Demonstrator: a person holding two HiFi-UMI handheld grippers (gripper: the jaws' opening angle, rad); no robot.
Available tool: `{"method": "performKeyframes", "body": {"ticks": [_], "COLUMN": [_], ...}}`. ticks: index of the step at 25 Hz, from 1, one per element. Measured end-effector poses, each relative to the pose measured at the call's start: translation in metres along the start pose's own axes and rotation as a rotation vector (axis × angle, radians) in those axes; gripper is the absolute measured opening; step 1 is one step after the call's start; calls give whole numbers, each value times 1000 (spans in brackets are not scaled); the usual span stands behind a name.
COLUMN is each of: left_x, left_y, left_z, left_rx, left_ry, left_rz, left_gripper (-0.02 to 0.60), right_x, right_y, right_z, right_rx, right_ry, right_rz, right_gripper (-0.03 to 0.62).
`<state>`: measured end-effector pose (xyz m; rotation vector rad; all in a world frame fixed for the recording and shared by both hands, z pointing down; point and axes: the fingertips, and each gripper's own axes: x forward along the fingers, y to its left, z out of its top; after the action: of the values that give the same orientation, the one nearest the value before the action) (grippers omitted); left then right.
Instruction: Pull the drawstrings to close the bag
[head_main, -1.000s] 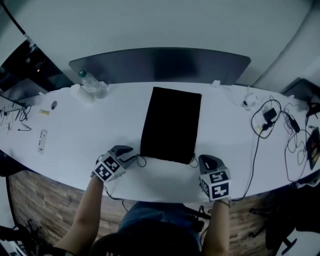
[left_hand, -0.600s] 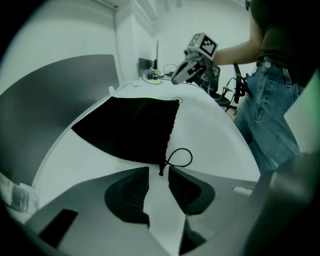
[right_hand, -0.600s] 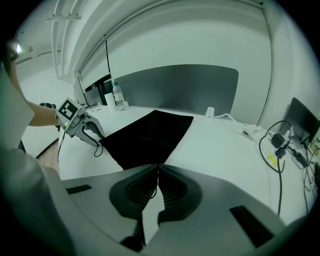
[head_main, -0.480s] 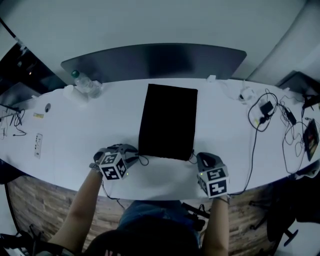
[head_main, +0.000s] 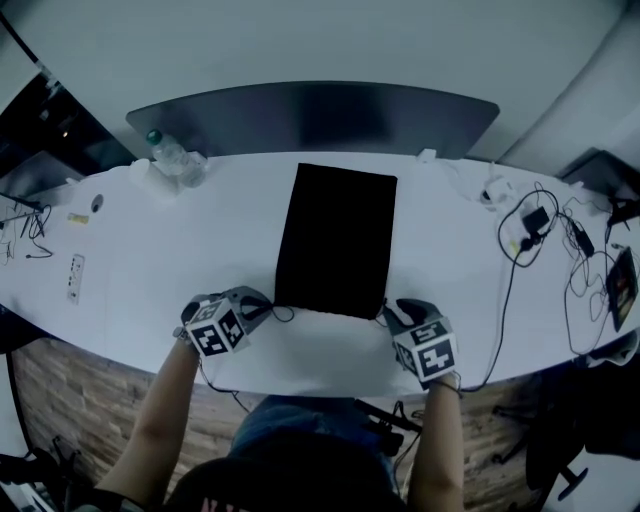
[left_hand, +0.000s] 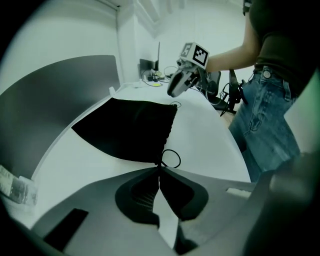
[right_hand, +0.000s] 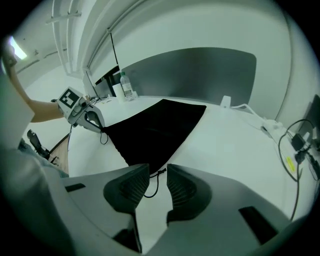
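Grey left tool (left_hand: 160, 170): having just been closing; now pressing together and pinching the left drawstring (left_hand: 180, 159) right at the tips, with a small loop of cord poking out just past them.
Left tool's place: sitting at the near left corner of the bag (head_main: 335, 240), pointing in toward it.
Right tool (right_hand: 157, 170): having just been opening; now standing spread and gripping nothing, with the right drawstring (right_hand: 155, 184) running loose through the gap between the pads.
Right tool's place: hovering at the bag's near right corner, opposite the left tool.
Marker cubes: riding on top of both tools, facing up in the head view.
Bag: black and rectangular, lying flat on the bench (head_main: 180, 250) between the two tools, with the mouth end pointing toward the person and the closed end toward the far side; puckering a little along the mouth edge.
Bench: white and curving, carrying the bag near its middle.
Far left: water bottle (head_main: 170, 155) standing near the back edge.
Far side: dark panel (head_main: 310, 115) rising behind the bench.
Right end: cables (head_main: 530, 235) trailing across the surface, well apart from the bag.
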<state>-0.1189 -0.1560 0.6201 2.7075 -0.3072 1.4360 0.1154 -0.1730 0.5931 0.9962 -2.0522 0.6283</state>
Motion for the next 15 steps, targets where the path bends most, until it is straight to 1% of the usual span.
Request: {"method": "performKeyframes", "body": {"ticks": [2, 4, 5, 7, 9, 12, 15], "left_x": [-2, -3, -3, -3, -4, -5, -7], "left_y": [1, 1, 1, 2, 2, 3, 3], "left_z": [2, 2, 3, 6, 6, 6, 7], "left_rx": [-37, -65, -75, -90, -108, -136, -146], "left_ry": [-18, -24, -26, -38, -48, -53, -61], "left_rz": [22, 39, 47, 62, 76, 94, 108], "left_gripper": [5, 5, 5, 5, 5, 5, 5], "right_x": [8, 17, 20, 26, 33, 40, 37], "right_y": [5, 6, 5, 0, -5, -8, -10], "right_z": [-6, -12, -12, -7, -8, -17, -19], "right_rx": [-52, -81, -68, 1, 48, 26, 29], "right_ry": [48, 92, 100, 97, 123, 178, 181], "right_rz": [37, 51, 54, 51, 34, -2, -10], "right_gripper": [110, 109, 104, 95, 98, 110, 104]}}
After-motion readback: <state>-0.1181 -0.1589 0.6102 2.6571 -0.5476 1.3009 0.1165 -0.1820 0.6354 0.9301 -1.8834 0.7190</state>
